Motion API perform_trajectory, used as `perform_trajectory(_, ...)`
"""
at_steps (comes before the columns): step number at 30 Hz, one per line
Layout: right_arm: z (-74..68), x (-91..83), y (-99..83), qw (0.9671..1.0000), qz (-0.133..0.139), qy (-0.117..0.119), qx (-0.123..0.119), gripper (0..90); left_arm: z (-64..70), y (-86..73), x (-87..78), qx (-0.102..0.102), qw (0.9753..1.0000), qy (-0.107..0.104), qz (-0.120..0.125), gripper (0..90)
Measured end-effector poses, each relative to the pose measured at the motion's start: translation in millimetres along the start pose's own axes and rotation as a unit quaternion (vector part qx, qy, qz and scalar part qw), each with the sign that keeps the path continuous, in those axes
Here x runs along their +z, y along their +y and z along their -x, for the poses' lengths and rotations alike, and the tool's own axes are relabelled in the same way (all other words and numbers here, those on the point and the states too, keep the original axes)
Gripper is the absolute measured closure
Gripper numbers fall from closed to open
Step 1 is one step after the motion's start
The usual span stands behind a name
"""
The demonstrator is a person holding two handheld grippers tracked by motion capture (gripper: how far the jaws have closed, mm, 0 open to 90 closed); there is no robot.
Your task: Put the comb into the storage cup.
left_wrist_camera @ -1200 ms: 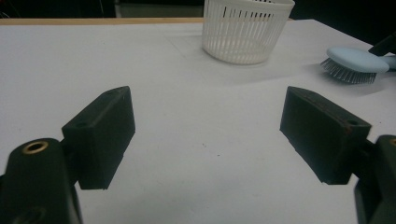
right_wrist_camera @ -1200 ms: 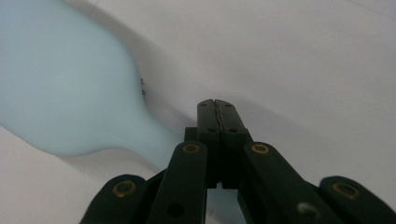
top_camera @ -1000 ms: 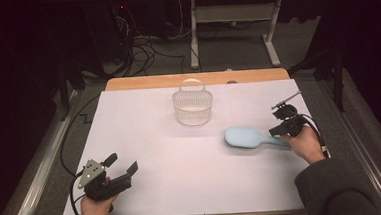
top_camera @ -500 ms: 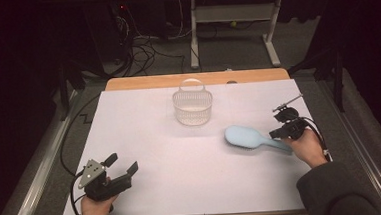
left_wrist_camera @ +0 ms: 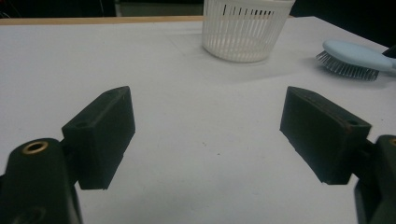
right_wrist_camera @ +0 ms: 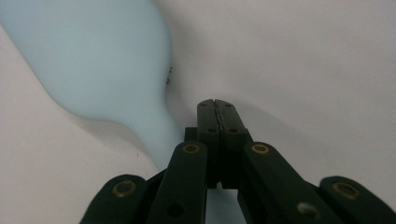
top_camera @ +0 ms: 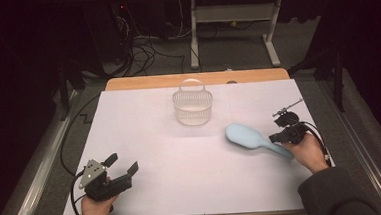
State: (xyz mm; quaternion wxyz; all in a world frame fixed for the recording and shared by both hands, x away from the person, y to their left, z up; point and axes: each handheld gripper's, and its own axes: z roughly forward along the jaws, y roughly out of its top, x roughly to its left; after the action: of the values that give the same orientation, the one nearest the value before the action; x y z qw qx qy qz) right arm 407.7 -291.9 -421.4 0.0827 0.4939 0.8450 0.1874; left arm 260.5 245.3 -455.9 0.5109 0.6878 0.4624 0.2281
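Observation:
A pale blue hairbrush lies bristles-down on the white table cover, right of centre, with its handle pointing to the near right. My right gripper sits over that handle. In the right gripper view its jaws are pressed flat together with nothing between them, and the brush passes underneath to the left. My left gripper rests at the near left, open and empty. Its own view has the jaws wide apart, the brush at the far right.
A white slotted plastic basket with a hoop handle stands at the back centre, also seen as the basket ahead of the left gripper. A wooden table edge runs behind it. Cables and a desk frame lie on the floor beyond.
My right gripper has come down and slightly nearer, onto the brush handle. The brush, the basket and the left gripper have stayed put.

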Motion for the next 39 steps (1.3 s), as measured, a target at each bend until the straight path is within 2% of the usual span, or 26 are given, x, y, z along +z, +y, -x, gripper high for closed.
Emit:
perform_trajectory(14, -12.8, -6.5, -6.7, 0.9998, 0.006, 0.005, -0.02, 90.0, 0.8, 0.0, 0.2, 0.001, 1.0, -0.001, -0.001, 17.1)
perform_trajectory(24, -16.9, -8.6, -11.9, 0.9993, 0.015, 0.011, -0.033, 90.0, 0.9, 0.0, 0.3, 0.0, 1.0, 0.0, -0.002, 17.1)
perform_trajectory(32, -19.1, -11.1, -15.9, 0.9993, 0.016, 0.015, -0.032, 90.0, 1.1, 0.1, 0.3, 0.0, 1.0, 0.0, -0.001, 17.1)
perform_trajectory(39, -24.5, -10.2, -18.0, 0.9989, 0.014, 0.018, -0.04, 90.0, 1.3, 0.1, 0.7, 0.001, 1.0, 0.0, -0.001, 17.1)
